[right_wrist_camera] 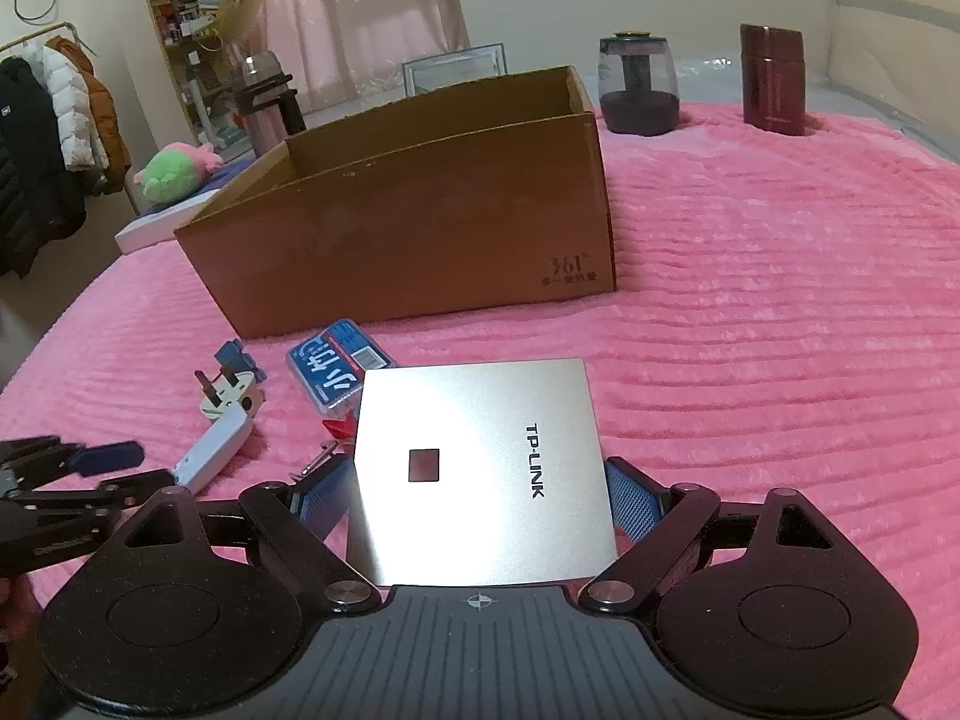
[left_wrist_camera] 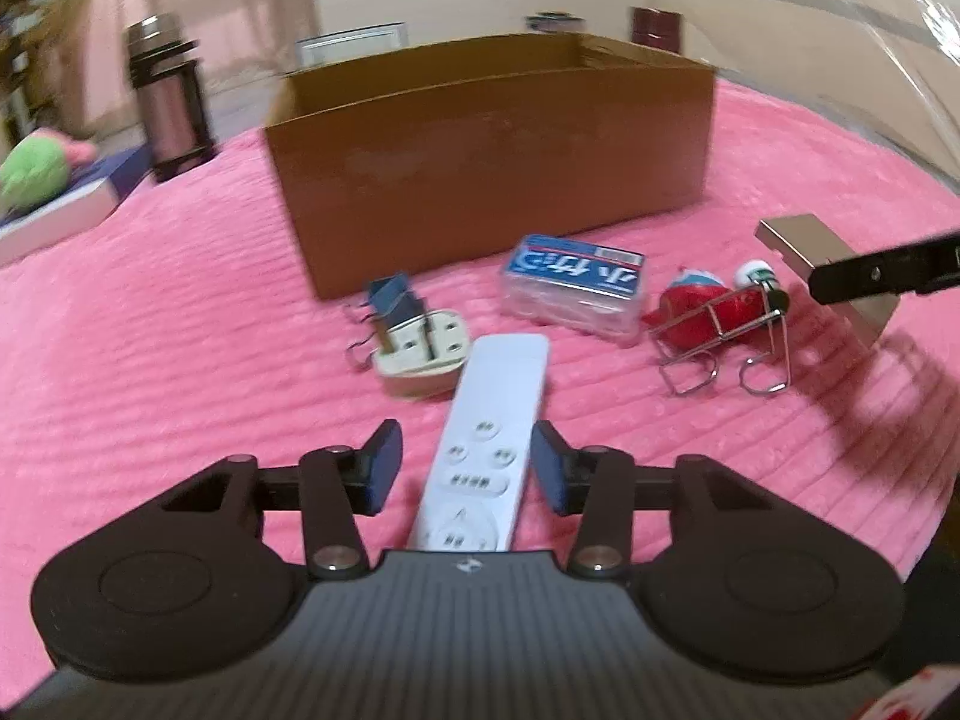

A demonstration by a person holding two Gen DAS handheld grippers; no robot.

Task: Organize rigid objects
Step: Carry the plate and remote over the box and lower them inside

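The left gripper (left_wrist_camera: 465, 468) hung over the pink blanket (left_wrist_camera: 180, 330) with its jaws part open, the blue pads standing clear on either side of the white remote (left_wrist_camera: 486, 438), which lay flat beneath them. Just beyond the remote's far end sat a cream plug adapter (left_wrist_camera: 414, 354) and a blue-labelled clear case (left_wrist_camera: 573, 288), with red binder clips (left_wrist_camera: 714, 318) off to the right. The right gripper (right_wrist_camera: 474, 495) held a flat silver TP-LINK box (right_wrist_camera: 480, 474) clamped between its wide-spread pads, lifted above the blanket. Behind everything stood the open cardboard box (right_wrist_camera: 420, 222), with a dark jar (right_wrist_camera: 639, 87) and a maroon canister (right_wrist_camera: 771, 81) further back.
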